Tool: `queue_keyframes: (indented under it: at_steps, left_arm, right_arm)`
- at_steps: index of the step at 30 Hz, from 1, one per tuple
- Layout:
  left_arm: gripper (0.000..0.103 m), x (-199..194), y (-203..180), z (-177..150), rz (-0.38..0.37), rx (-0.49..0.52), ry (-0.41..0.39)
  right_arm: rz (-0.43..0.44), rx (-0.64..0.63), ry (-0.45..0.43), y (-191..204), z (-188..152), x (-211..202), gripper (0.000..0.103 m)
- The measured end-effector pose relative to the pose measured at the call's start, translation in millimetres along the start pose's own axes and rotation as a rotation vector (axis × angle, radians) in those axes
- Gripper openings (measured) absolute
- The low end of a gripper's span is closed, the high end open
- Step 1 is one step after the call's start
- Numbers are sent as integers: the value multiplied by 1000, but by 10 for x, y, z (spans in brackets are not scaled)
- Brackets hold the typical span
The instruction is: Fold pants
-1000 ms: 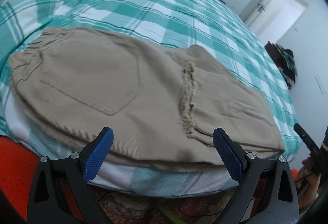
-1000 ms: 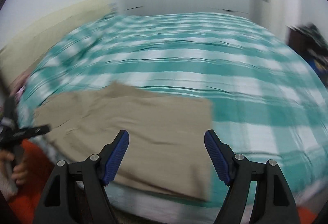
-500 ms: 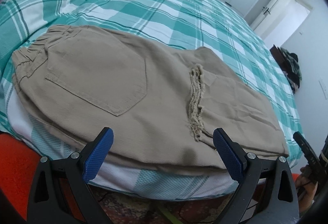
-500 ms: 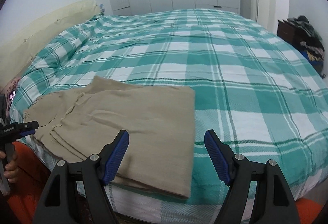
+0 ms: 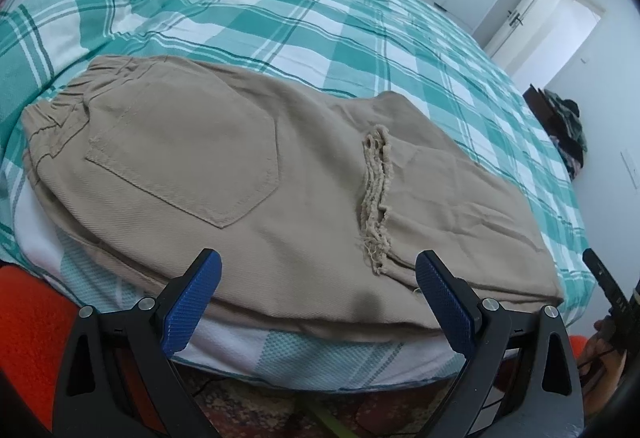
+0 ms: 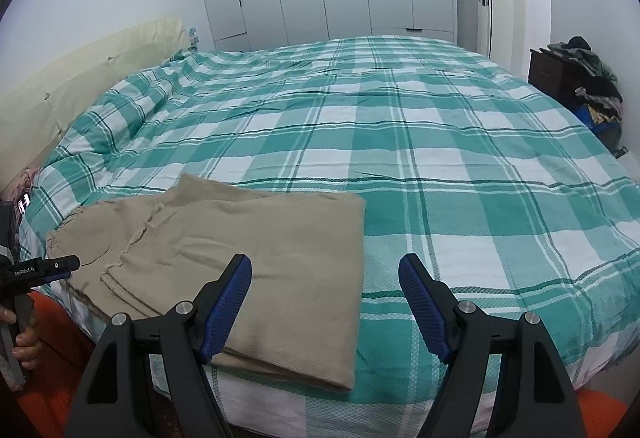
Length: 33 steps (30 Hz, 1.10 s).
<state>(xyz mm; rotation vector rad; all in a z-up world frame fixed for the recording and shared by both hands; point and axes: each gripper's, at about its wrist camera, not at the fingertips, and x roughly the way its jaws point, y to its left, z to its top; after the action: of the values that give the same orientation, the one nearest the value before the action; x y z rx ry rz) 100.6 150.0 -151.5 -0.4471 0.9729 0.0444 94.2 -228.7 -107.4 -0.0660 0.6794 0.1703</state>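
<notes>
Folded pants [image 5: 256, 173] lay flat at the near edge of the bed [image 6: 440, 141]; both grippers were released and held nothing

The left gripper [image 5: 318, 302] hung over the bed edge with jaws spread wide, its blue pads clear of the khaki fabric. The right gripper [image 6: 325, 304] likewise stood open above the folded end of the pants [image 6: 256, 250], apart from the cloth. The waistband lay to the left, frayed hems on top mid-way along. A dark heap, possibly clothing [image 6: 592, 77], sat on a cabinet beside the wall
</notes>
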Motion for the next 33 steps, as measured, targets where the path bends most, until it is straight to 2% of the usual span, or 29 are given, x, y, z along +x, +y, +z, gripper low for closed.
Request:
queue_keyframes:
  at_steps: [3,7,10,13,14,15,16,18,20,22,24,25,27,28,29,30,32,33]
  left_arm:
    - [98,-16,39,21,-29,-23,-1]
    - [98,-109,291,84,-119,-146,-28]
    - [96,-159,361,108,-156,-185,-44]
    - [81,-136,172,122,-225,-141,-17]
    - [73,-88,55,128,-242,-109,7]
    - [64,-6,-146,144,-238,-48,38]
    - [60,33,-258,166,-226,-10,51]
    - [58,164,-653,223,-171,120,73]
    - [60,299,-866,248,-115,194,95]
    - [59,482,-1015,217,-50,243,122]
    - [50,666,-1059,106,-9,272,193]
    - [44,690,-1053,28,-5,287,220]
    - [47,561,-1091,-82,16,352,193]
    - [49,499,-1100,-89,15,358,197]
    - [57,452,-1100,-77,6,350,200]
    - [70,355,-1104,-32,-17,322,179]
    - [84,247,-1124,68,-41,292,119]
    - [86,210,-1188,142,-58,283,81]
  right_arm:
    - [5,-9,10,19,-16,22,76]
    - [0,0,1,-5,-6,5,76]
    - [-4,12,-5,-50,-9,-16,76]
    - [5,23,9,-95,-30,11,76]
    - [11,28,14,-103,-34,26,76]
    - [16,32,17,-106,-34,37,76]
    - [24,33,19,-103,-29,49,76]
    - [41,27,18,-75,-19,64,76]
    - [60,11,20,-32,-8,83,76]
    - [96,4,26,11,13,111,76]
    - [136,-12,41,70,28,168,76]
    - [162,-41,77,144,12,250,76]
    - [210,-77,183,241,-83,440,76]
    - [245,-75,284,282,-195,577,76]
    - [243,-78,318,308,-262,602,76]
    - [238,-90,311,331,-284,560,76]
    - [260,-93,254,356,-208,374,75]
    - [263,-78,229,339,-161,329,75]
